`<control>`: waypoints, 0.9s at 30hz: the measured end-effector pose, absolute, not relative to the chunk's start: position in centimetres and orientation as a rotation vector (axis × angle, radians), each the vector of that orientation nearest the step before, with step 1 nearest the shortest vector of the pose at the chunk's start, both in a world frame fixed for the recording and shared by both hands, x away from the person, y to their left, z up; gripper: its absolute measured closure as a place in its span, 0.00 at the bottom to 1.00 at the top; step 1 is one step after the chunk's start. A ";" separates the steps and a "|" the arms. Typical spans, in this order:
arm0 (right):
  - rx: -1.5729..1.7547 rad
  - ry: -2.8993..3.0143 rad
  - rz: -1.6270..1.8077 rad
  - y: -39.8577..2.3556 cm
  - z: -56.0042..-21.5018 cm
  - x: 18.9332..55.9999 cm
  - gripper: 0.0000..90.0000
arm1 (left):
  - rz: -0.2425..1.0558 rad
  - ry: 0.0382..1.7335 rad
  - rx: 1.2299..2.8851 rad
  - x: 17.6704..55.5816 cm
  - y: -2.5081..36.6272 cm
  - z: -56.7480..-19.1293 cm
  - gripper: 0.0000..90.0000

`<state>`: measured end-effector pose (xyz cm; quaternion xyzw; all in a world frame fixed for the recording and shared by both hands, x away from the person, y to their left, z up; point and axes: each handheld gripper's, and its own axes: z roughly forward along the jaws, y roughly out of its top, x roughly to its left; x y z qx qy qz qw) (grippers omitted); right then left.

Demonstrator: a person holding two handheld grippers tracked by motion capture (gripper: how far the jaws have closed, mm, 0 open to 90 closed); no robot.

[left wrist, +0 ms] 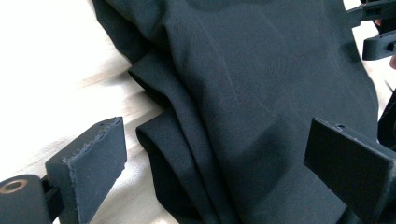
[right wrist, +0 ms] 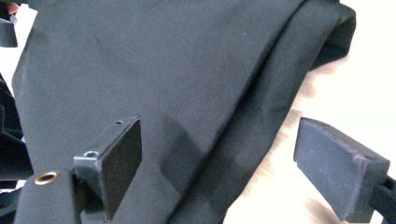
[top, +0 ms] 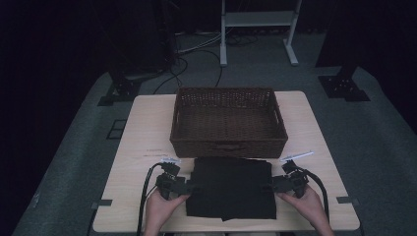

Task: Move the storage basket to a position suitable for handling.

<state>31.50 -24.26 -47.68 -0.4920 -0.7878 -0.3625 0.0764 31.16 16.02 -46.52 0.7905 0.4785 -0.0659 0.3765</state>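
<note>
**Matt cloth, pale wood, woven wicker**

The black cloth (top: pixel 231 188) is a smooth, matt woven fabric, soft in its folds. The table (top: pixel 147 128) has a pale wood-grain top with a low sheen. The basket (top: pixel 228 142) is rough brown wicker. The left gripper (left wrist: pixel 215 168) and right gripper (right wrist: pixel 219 177) carry matt black pads with slightly grainy, rubbery faces.

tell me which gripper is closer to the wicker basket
Left, though only slightly. The left gripper sits at the left edge of the folded black cloth, a little nearer the wicker basket. The right gripper sits at the cloth's right edge. Both have their jaws open.
</note>
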 end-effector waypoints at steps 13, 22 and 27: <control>-1.452 -2.352 -1.058 -23.3 -48.1 31.9 0.23 | -0.212 1.240 2.053 31.6 14.8 -47.6 0.05; -1.422 -2.374 -1.028 -21.9 -48.0 32.2 0.32 | -0.225 1.208 2.065 31.7 13.6 -47.7 0.06; -1.390 -2.390 -1.024 -20.8 -48.0 32.6 0.40 | -0.255 1.168 2.094 32.1 11.9 -47.7 0.07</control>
